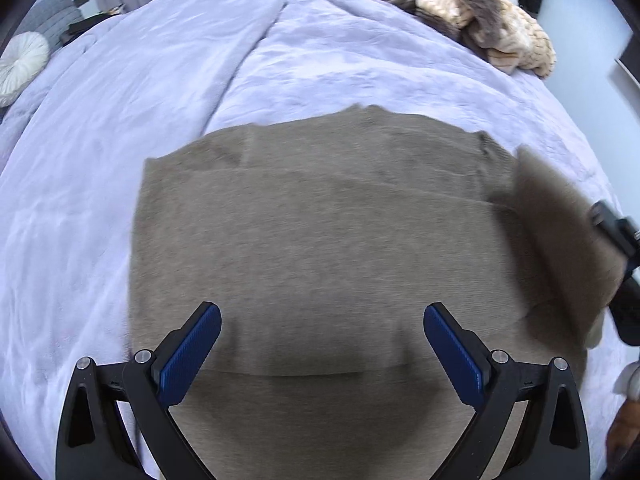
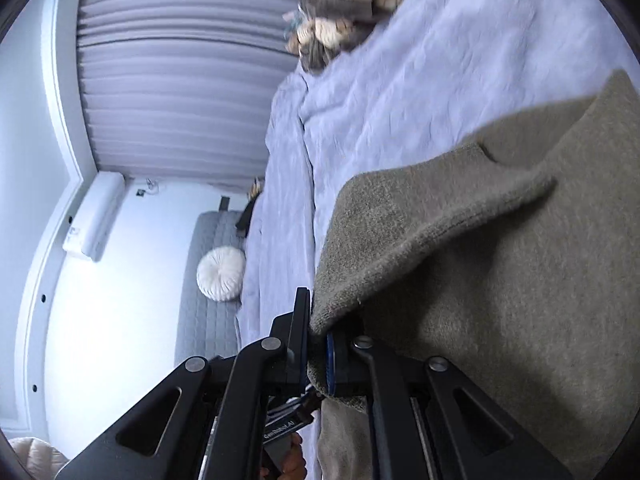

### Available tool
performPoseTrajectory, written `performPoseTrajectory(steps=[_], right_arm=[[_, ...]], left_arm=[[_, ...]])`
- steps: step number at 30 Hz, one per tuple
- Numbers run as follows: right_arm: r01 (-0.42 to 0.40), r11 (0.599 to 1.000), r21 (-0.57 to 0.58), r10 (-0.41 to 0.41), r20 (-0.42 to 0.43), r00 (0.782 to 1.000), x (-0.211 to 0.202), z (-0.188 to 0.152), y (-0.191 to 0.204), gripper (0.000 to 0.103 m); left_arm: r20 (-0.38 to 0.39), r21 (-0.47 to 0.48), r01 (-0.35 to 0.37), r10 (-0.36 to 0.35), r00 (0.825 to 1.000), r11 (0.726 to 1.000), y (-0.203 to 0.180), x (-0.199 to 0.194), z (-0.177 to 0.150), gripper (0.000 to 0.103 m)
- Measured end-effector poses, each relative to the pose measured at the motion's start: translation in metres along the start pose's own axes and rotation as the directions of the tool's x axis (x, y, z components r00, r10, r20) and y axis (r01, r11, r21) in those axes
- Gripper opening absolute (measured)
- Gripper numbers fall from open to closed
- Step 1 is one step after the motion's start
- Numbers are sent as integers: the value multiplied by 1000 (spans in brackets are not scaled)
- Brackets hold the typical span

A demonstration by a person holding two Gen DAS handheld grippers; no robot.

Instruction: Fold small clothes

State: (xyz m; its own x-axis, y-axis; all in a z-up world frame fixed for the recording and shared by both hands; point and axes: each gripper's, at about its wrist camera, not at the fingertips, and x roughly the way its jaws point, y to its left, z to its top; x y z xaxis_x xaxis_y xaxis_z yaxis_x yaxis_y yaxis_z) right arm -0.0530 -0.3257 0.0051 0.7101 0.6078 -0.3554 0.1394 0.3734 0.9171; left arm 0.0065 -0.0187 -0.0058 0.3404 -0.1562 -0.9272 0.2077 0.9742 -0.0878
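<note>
- A taupe knit garment (image 1: 320, 232) lies spread on a lavender bed cover (image 1: 100, 140), its long axis running left to right across the left wrist view.
- The left gripper (image 1: 322, 322) hovers over its near part, jaws wide apart, holding nothing.
- The right gripper (image 2: 318, 344) is clenched on the garment's right edge, lifting that flap off the bed.
- A heap of cream and brown clothes (image 1: 472, 20) sits at the far side of the bed.
</note>
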Motion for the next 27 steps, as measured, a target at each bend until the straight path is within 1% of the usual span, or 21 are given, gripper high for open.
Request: performPoseTrajectory(steps=[2,3,5,6,7,8,9,10,12,13,14,15,16,17,18,19,22,24,25,26,27], right_arm=[[68,998,4,-67,-60,996,35,-9,-8,8],[101,995,0,-101,-77,992,46,-9,-9,10],[180,984,-8,-180,-105,978,61,-19,-18,12],[239,971,-4,-238,-118,964,67,-20,-23,15],[268,963,11,-264,-128,956,69,-21,-27,24],[283,958,35,-277,-128,952,68,-21,-31,42],[281,958,61,-272,-119,955,65,-20,-33,50],[269,960,81,-261,-99,960,58,-23,-36,56],[276,956,99,-272,-47,961,44,-15,-34,56],[284,953,105,-283,-22,959,41,-5,-31,56],[293,949,114,-296,8,955,37,2,-31,51],[299,946,124,-304,22,952,37,6,-31,41],[301,945,128,-306,29,951,39,11,-28,11],[300,946,119,-305,27,952,42,16,-24,8],[299,951,81,-301,18,953,50,18,-16,8],[298,954,17,-298,-2,955,61,17,-4,8],[297,940,-168,-312,-77,947,83,-17,25,8],[284,919,-273,-332,-149,931,107,-37,39,8],[282,906,-315,-349,-178,920,117,-47,43,8],[285,892,-352,-369,-203,907,125,-56,45,12],[289,874,-391,-398,-235,887,137,-67,47,12]], left_arm=[[-10,-15,-7,7,1000,1000,14,3,-3,101],[-13,-21,-8,8,1000,1000,20,4,-4,101],[-19,-30,-7,6,1000,1000,29,7,-6,101],[-21,-34,-3,2,1000,999,33,8,-6,101],[-23,-38,3,-4,1000,999,37,9,-7,101],[-23,-43,11,-12,1000,999,41,9,-7,101],[-21,-47,25,-26,999,999,46,8,-8,101],[-19,-53,47,-48,999,997,50,8,-8,101],[-19,-78,130,-132,991,988,59,9,-7,101],[-19,-98,180,-183,983,979,65,9,-6,101],[-17,-119,228,-231,973,966,70,9,-5,101],[-12,-146,286,-291,957,947,76,9,-5,101],[-5,-176,341,-348,938,923,83,9,-4,101],[0,-204,385,-393,919,900,89,9,-3,101],[9,-240,433,-444,896,869,97,10,-3,101],[15,-264,463,-476,879,846,102,10,-3,101],[39,-328,542,-562,826,773,117,12,-2,101],[54,-363,576,-600,798,733,127,15,-2,101],[57,-374,584,-610,790,721,128,15,-3,101],[55,-380,586,-615,787,716,129,16,-3,101],[51,-381,584,-615,787,717,130,14,-4,101]])
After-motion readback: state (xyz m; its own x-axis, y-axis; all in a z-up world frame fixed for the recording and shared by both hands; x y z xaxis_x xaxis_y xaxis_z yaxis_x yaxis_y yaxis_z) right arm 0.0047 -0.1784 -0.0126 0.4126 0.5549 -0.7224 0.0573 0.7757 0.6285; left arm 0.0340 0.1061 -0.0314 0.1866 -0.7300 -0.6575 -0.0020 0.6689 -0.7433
